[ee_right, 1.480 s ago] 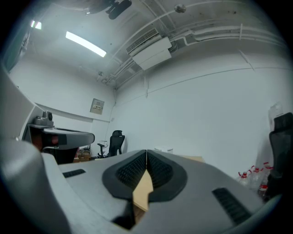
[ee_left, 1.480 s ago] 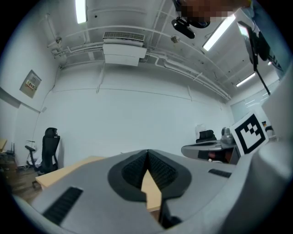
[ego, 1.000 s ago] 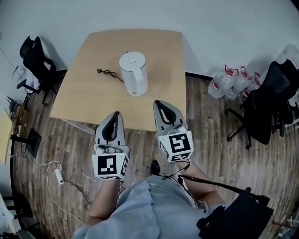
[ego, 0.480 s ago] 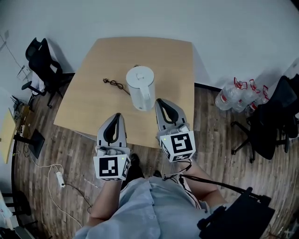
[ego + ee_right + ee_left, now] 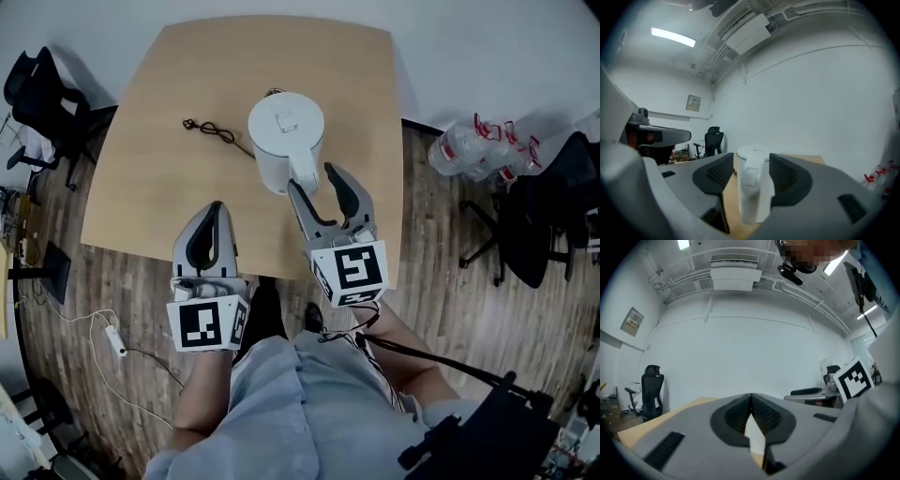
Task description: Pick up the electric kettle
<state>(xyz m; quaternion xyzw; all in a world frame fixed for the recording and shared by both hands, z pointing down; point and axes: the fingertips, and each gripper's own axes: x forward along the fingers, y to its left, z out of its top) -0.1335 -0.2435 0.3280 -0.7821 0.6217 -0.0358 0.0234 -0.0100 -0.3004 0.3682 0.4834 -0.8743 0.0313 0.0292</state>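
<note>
Plank floor, light wooden table [image 5: 141,187] against a white wall, black office chair [image 5: 37,89] at far left.

Compared with one second back: both grippers have come forward over the table's near edge, and the kettle sits closer in the head view.
- Left gripper [image 5: 213,208]: jaws together then and now, nothing between them. It is left of the kettle and apart from it.
- Black cord [image 5: 211,131]: lies on the table, left of the kettle.
- White electric kettle [image 5: 281,131]: upright near mid-table, handle toward the person.
- Right gripper [image 5: 312,178]: jaws were together and are now opening wide, one on either side of the handle.
- Water bottles [image 5: 473,150]: on the floor at right.

By view:
- Right gripper view: the handle [image 5: 751,187] stands between the pads with a gap on each side, not pinched. The head view cannot settle that.
- Left gripper view: wall, ceiling unit [image 5: 733,273] and a strip of table past the closed tips.
- The kettle shows only in the head view and the right gripper view.
</note>
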